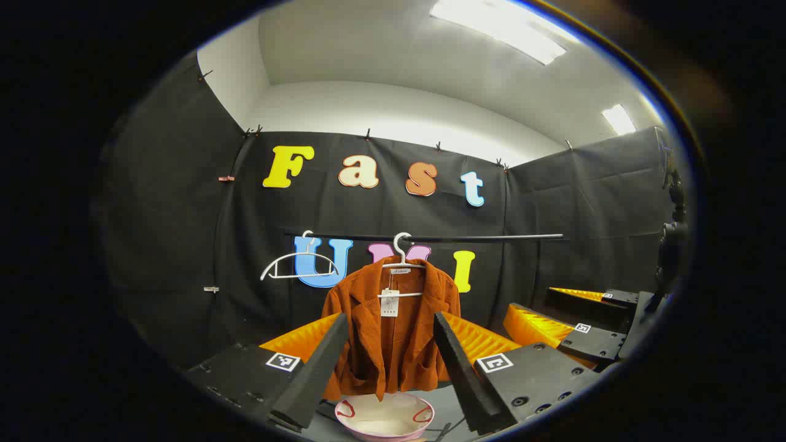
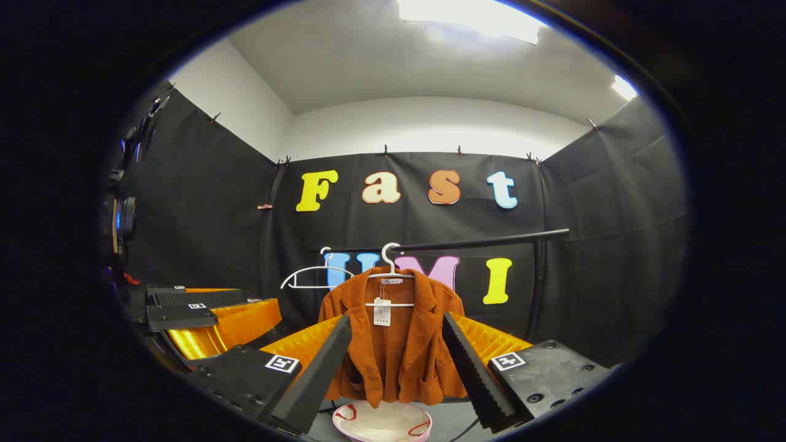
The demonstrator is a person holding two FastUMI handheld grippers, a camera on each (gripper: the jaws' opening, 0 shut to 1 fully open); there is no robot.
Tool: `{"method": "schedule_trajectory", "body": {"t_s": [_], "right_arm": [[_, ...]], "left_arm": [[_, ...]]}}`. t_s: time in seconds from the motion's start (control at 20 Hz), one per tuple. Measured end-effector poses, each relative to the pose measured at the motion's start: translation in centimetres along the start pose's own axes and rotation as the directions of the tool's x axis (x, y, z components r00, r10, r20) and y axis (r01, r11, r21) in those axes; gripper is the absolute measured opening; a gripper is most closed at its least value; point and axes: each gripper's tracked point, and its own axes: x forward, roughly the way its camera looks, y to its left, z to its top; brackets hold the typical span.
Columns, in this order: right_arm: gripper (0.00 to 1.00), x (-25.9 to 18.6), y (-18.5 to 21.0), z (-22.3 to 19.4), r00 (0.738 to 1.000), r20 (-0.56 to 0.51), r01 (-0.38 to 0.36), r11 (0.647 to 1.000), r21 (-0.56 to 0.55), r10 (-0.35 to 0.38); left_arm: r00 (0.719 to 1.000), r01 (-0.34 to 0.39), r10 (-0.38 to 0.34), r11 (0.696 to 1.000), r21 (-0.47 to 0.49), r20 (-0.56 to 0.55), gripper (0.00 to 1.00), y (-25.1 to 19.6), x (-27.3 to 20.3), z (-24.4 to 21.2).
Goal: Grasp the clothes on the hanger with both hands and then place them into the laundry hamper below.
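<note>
A rust-orange jacket point(image 1: 393, 350) point(image 2: 402, 356) with a paper tag hangs on a white hanger point(image 1: 402, 261) point(image 2: 390, 270) from a black rail point(image 1: 491, 237) point(image 2: 485, 242). Right below it stands a pale round hamper point(image 1: 384, 417) point(image 2: 381, 425) with red handles. In the left gripper view my left gripper point(image 1: 390, 318) is open, and its fingers frame the jacket from a distance with nothing between them. In the right gripper view my right gripper point(image 2: 396, 319) is open in the same way, short of the jacket. Each gripper also appears off to the side in the other's view, right gripper point(image 1: 568, 322), left gripper point(image 2: 202, 316).
An empty white hanger point(image 1: 299, 267) point(image 2: 307, 277) hangs on the rail to the left of the jacket. Black cloth walls close the booth on the back and both sides. A vertical post point(image 2: 539, 288) carries the rail's right end.
</note>
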Motion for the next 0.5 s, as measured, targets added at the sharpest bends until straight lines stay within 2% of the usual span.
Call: {"method": "schedule_trajectory", "body": {"t_s": [0.05, 0.5], "right_arm": [[0.97, -0.05, 0.06, -0.08, 1.000, -0.001, 0.000, 1.000, 0.000, 0.000], [0.97, 0.50, -0.13, -0.74, 0.999, -0.033, 0.015, 1.000, -0.009, -0.015]], "left_arm": [[1.000, 0.000, 0.000, 1.000, 0.000, -0.001, 0.89, 0.04, 0.01, 0.04], [1.000, 0.018, -0.018, 1.000, -0.011, -0.012, 0.89, 0.31, 0.22, -0.14]]}}
